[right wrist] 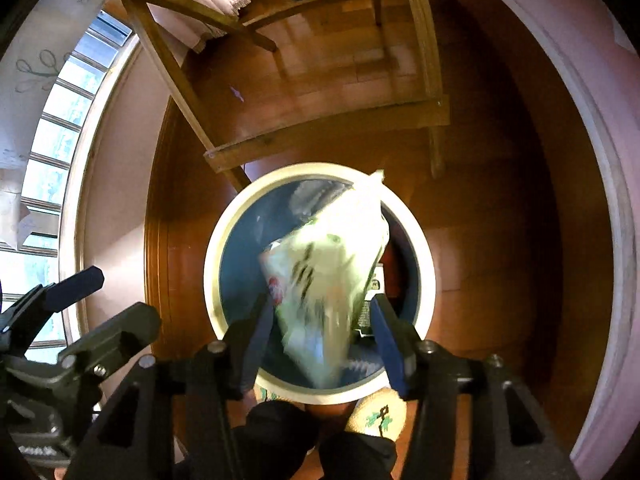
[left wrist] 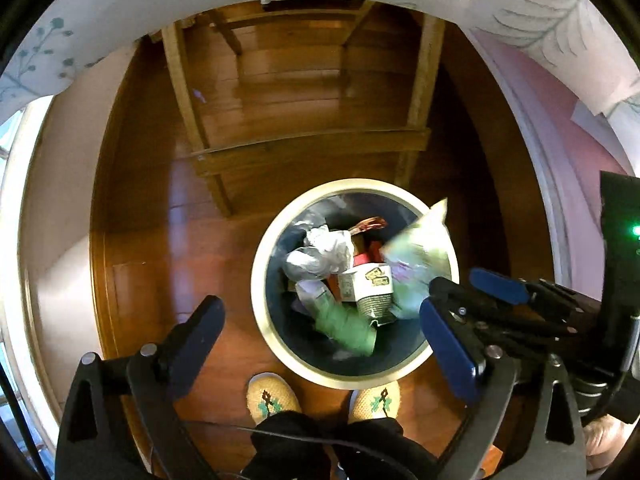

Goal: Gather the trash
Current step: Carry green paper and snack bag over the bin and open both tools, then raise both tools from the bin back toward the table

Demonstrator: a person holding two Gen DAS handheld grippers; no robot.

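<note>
**Snack bag over the bin as both grippers stand open**

A pale green snack bag [right wrist: 326, 280], blurred, sits between the spread fingers of the right gripper [right wrist: 320, 344] directly above the round, cream-rimmed trash bin [right wrist: 212, 280]. The jaws stand wide apart, and neither blue pad [right wrist: 390, 344] appears to press the bag; whether the left pad touches it cannot be told through the blur. Seen from the left wrist camera, the same bag [left wrist: 416, 256] hangs over the right side of the bin [left wrist: 258, 280], just in front of the right gripper's blue-padded tips.

The left gripper [left wrist: 324, 320] is also fully open and holds nothing, its fingers framing the bin from above. Inside the dark liner lie a crumpled silver wrapper [left wrist: 320, 254], a paper cup [left wrist: 372, 288], a green wrapper [left wrist: 348, 326] and a red-brown packet [left wrist: 368, 226].

The bin stands on a wooden floor [left wrist: 140, 240] beside a wooden chair frame [left wrist: 304, 152]. The person's patterned slippers [left wrist: 274, 398] touch the bin's near edge.
</note>
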